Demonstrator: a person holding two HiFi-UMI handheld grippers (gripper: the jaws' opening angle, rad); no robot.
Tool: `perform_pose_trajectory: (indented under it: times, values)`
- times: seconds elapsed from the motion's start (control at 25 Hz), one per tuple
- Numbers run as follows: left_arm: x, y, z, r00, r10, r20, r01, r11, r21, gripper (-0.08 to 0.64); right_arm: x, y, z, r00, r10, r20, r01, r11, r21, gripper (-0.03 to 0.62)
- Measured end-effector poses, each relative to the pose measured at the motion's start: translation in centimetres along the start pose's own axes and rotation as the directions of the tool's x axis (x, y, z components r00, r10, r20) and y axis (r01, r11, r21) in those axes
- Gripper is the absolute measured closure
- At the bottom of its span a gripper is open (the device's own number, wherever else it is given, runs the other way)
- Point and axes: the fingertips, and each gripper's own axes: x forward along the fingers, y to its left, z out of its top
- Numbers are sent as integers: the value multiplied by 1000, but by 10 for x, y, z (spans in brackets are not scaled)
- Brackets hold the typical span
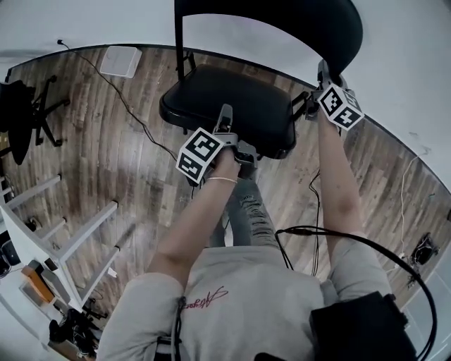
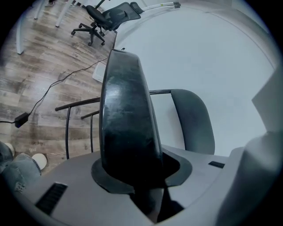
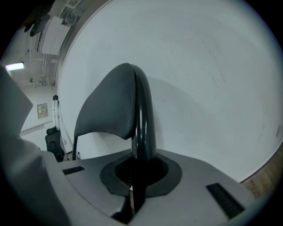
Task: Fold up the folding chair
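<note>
A black folding chair stands against the white wall, its padded seat (image 1: 232, 102) below its backrest (image 1: 282, 21). My left gripper (image 1: 225, 121) is at the seat's front edge. In the left gripper view the seat (image 2: 128, 132) fills the gap between the jaws and runs away from the left gripper (image 2: 141, 187), which is shut on it; the backrest (image 2: 194, 119) shows beyond. My right gripper (image 1: 321, 76) is at the chair's right side, shut on the black frame tube (image 3: 143, 128) just below the backrest (image 3: 110, 106). The tube sits deep in the right gripper (image 3: 135, 183).
The floor is wood planks. A black office chair (image 1: 21, 113) stands at the far left, and a white box (image 1: 120, 61) with a trailing cable (image 1: 130, 109) lies near the wall. A white table frame (image 1: 63, 233) is at the lower left. The person's jeans leg (image 1: 246, 211) is right before the chair.
</note>
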Motion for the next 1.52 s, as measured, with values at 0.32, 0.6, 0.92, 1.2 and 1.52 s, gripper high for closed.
perform_pose_trajectory:
  times: [0.32,0.6,0.92,1.2,1.52]
  values:
    - [45,-48,8,986,161,47,-166,979,118,392,14,-3,14,986,-112,-123,89,980,-180,578]
    - [93,-85,15,955,293,46,-296,929,224,353,27,1,19,951,-171,-256,91,950,-298,578]
    - [148,-112,19,900,435,1,-419,866,272,334,33,-2,33,929,-214,-302,115,943,-314,578]
    - [174,-124,21,883,468,-28,-440,847,298,311,39,-1,36,923,-179,-339,66,946,-319,578]
    - [193,-129,24,881,470,-58,-429,843,324,286,38,5,31,910,-140,-391,8,947,-322,577]
